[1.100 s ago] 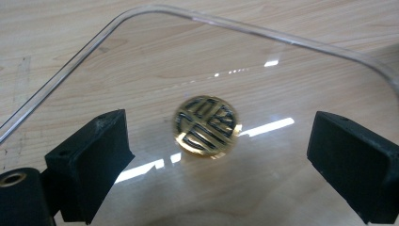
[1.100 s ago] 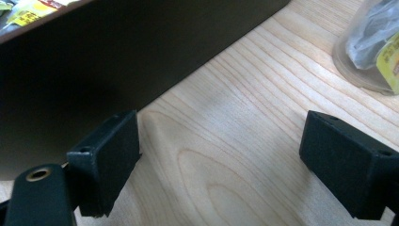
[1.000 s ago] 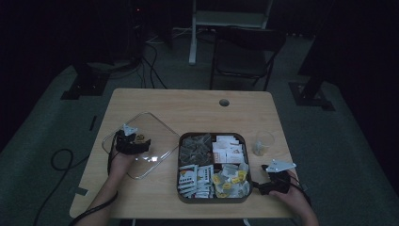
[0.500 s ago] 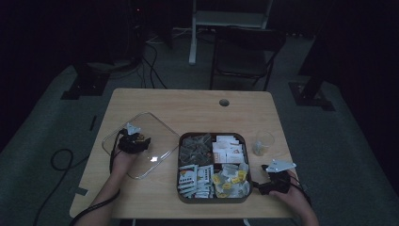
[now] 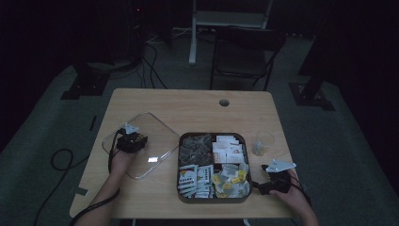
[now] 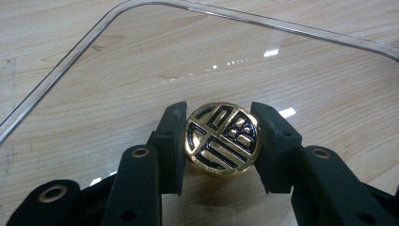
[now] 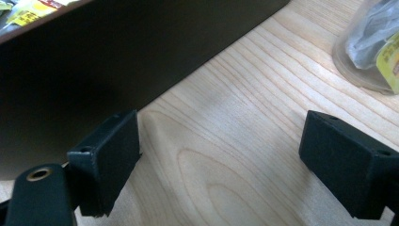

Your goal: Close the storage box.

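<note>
now, left gripper [image 6: 221, 141]: my jaws have just been closing and now clamp the gold knob [image 6: 222, 139] of the clear lid [image 5: 155, 136] lying on the table [image 5: 188, 108].
right gripper [image 7: 221, 165]: gaping wide beside the dark tray [image 5: 181, 141].

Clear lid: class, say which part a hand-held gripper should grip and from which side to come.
Grip the round gold knob at the clear lid's middle, coming from above with a jaw on each side. The lid lies flat on the table, its edges offering little hold; the left hand-held gripper already pinches the knob so.

Dim room, grey carpet floor [image 5: 56, 117], folding chair [image 5: 244, 52], wooden table [image 5: 188, 108]
</note>
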